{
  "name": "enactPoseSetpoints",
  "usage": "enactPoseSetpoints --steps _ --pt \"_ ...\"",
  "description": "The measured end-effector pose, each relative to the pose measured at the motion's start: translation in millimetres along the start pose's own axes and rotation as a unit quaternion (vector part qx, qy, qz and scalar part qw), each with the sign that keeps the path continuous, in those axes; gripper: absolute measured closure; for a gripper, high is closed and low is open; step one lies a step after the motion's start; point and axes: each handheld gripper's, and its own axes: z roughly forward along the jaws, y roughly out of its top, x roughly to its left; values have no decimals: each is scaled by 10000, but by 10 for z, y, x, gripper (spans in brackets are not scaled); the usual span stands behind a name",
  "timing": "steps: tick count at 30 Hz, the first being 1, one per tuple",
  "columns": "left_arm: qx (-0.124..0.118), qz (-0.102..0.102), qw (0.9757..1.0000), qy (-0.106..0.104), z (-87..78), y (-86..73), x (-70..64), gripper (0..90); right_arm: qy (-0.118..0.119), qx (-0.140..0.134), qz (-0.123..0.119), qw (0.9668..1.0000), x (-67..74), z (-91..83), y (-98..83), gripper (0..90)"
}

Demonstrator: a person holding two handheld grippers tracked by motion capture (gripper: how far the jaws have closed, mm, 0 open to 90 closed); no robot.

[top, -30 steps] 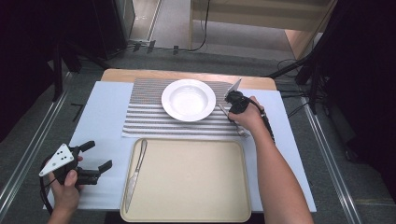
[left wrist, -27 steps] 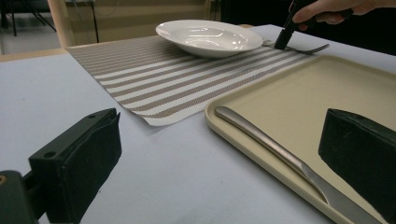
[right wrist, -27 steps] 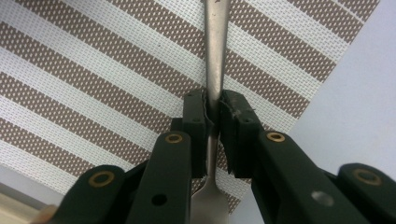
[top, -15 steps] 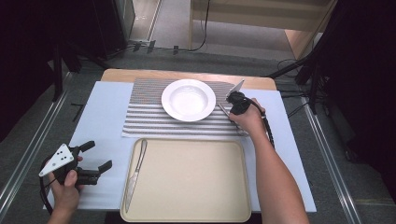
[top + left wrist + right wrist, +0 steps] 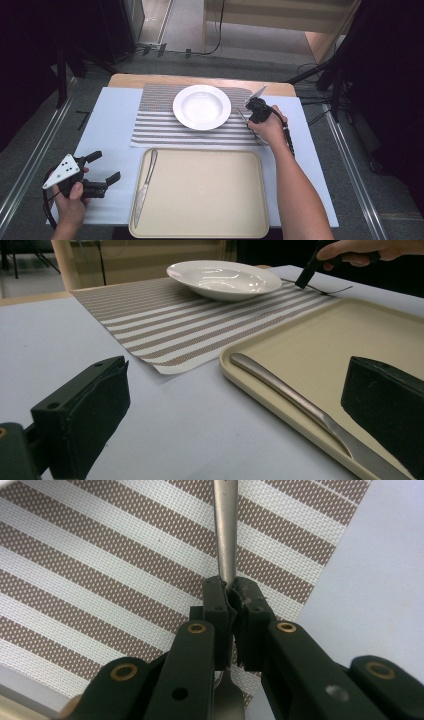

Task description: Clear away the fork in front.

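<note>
The fork [image 5: 226, 540] lies on the striped mat [image 5: 160, 125], right of the plate [image 5: 202, 106], its handle clamped in the right gripper [image 5: 231, 597], whose jaws have just closed. The left gripper [image 5: 102, 170] hangs wide open, holding nothing, beside the tray [image 5: 210, 200] with a knife [image 5: 145, 185].

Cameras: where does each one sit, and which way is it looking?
High view: above the table's near edge, looking forward and down; both forearms show, plus the left hand-held gripper.
Left gripper view: on that gripper, looking level across the blue table at the round white bowl; its two black jaws show.
Right gripper view: on the right hand-held gripper, looking down at the brown striped woven placemat; its jaws clamp a slim metal fork.
Shared: that placemat appears in all three.
</note>
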Motion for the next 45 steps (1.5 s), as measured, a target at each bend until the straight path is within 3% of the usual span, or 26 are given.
enactPoseSetpoints --steps 6,14,21,25,28,32,35,41,45 --pt "-2 5 10000 -4 0 0 1 0 52 -248 4 9997 -36 -62 -39 843" --pt "4 9 10000 2 2 1 -1 0 326 -576 -30 9978 -82 -104 -135 845" --pt "5 9 10000 -1 6 0 -4 0 306 -673 -99 9972 -84 -150 -165 850" --pt "16 25 10000 2 6 0 -4 0 183 -777 -132 9967 -78 -167 -181 873" --pt "2 12 10000 -2 6 0 -5 0 306 -809 -83 9962 -97 -170 -193 873" --pt "-1 12 10000 -1 5 0 -5 0 221 -855 -72 9961 -92 -159 -215 873" --pt "0 16 10000 6 4 1 -3 0 150 -1014 -35 9947 -97 -189 -229 872" --pt "-6 12 10000 16 5 1 -4 0 231 -1221 36 9922 -100 -250 -270 872" --pt "-12 8 10000 23 1 2 -2 0 289 -1491 51 9884 -107 -300 -324 872"
